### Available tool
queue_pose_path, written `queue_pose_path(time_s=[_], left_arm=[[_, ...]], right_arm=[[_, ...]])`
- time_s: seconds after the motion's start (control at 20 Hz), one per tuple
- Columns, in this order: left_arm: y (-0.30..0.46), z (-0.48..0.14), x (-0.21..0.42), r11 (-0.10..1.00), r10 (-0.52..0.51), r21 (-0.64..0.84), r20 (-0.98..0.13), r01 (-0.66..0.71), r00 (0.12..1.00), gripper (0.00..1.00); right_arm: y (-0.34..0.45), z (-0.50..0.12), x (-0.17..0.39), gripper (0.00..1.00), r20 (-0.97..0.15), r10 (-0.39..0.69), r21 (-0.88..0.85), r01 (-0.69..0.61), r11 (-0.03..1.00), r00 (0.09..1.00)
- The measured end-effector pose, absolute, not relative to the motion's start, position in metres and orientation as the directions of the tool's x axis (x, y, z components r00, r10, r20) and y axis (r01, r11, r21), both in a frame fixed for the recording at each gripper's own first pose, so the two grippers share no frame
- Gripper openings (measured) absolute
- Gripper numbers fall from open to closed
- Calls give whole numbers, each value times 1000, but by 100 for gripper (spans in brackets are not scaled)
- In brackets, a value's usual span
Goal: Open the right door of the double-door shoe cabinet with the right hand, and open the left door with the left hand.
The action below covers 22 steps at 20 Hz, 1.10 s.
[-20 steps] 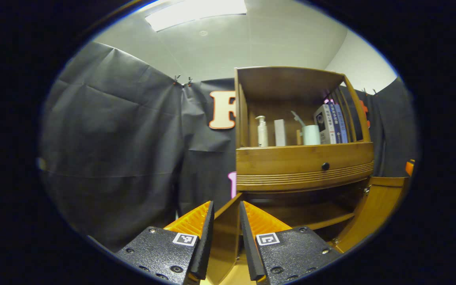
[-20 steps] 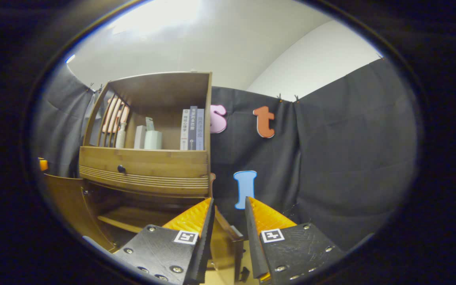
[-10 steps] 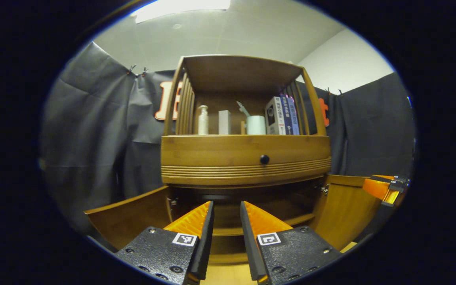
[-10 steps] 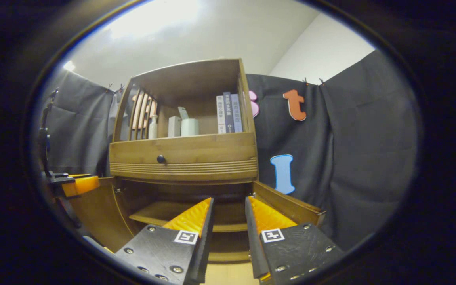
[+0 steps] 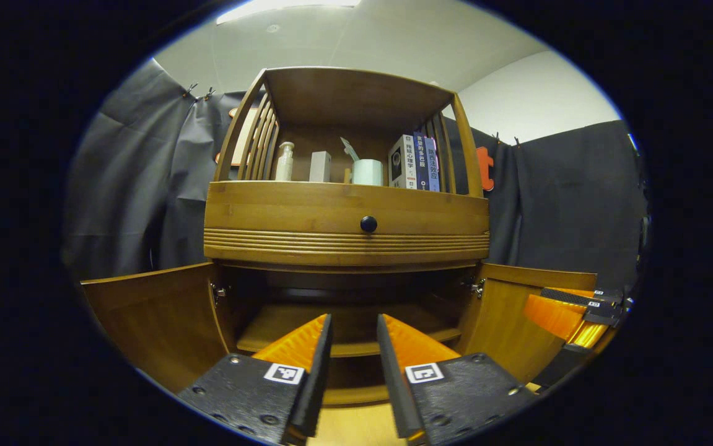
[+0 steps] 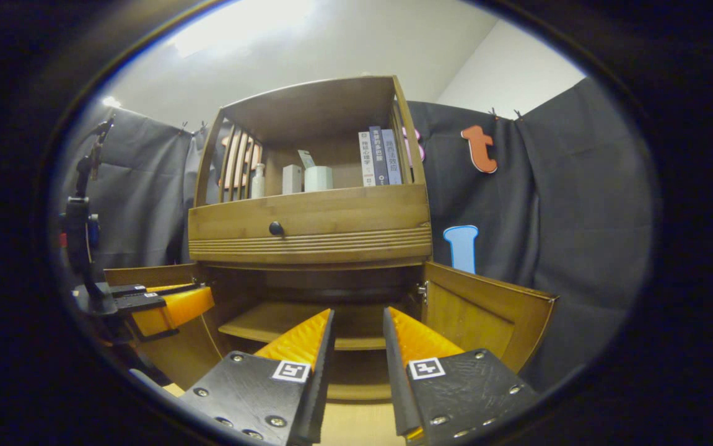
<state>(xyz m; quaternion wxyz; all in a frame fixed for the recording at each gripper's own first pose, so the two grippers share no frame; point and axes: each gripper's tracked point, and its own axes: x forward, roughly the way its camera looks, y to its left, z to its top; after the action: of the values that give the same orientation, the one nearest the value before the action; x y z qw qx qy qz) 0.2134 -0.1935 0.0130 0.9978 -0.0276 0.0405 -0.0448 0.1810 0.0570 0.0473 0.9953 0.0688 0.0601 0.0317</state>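
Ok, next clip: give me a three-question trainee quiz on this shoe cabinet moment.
1. True or false: both the left door and the right door of the shoe cabinet stand open.
2. Is the left gripper holding anything? A) the left door B) the drawer knob C) nothing
3. Fill in: above the doors sits a drawer with one round dark ____.

Key
1. True; the inner shelf is exposed.
2. C; its fingers are apart with only a gap between them. The right gripper is the same.
3. Knob.
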Motion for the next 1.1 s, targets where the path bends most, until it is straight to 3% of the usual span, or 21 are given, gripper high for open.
queue_pose_path(time_s=[0.1, 0.15, 0.2, 0.25, 0.3, 0.45, 0.5, 0.65, 0.95, 1.1], left_arm=[[-201, 10, 214, 993, -108, -62, -81, 104, 991, 68], [-202, 9, 214, 992, -114, -66, -82, 108, 990, 74], [-204, 8, 213, 991, -119, -72, -84, 114, 989, 86], [-206, 9, 213, 990, -122, -78, -82, 115, 989, 92], [-204, 9, 215, 991, -110, -79, -78, 104, 991, 93], [-202, 11, 214, 994, -89, -70, -59, 85, 994, 96], [-199, 11, 215, 996, -76, -59, -53, 73, 996, 92], [-196, 13, 215, 996, -70, -62, -40, 67, 997, 96], [-200, 6, 214, 994, -80, -80, -58, 75, 995, 92], [-207, 4, 215, 989, -107, -107, -59, 100, 993, 96]], right_arm=[[58, 46, 183, 52, -115, 74, 143, -57, 988, 991], [58, 46, 185, 49, -114, 77, 147, -60, 987, 990], [60, 46, 184, 60, -111, 87, 157, -69, 985, 990], [61, 44, 186, 65, -114, 85, 165, -66, 984, 990], [59, 44, 186, 65, -112, 84, 170, -64, 983, 990], [65, 48, 182, 92, -95, 116, 188, -96, 977, 989], [69, 48, 182, 91, -87, 127, 184, -110, 977, 988], [65, 48, 181, 92, -78, 112, 133, -101, 986, 991], [69, 40, 179, 91, -106, 124, 168, -105, 980, 987], [63, 36, 180, 92, -118, 105, 166, -85, 983, 987]])
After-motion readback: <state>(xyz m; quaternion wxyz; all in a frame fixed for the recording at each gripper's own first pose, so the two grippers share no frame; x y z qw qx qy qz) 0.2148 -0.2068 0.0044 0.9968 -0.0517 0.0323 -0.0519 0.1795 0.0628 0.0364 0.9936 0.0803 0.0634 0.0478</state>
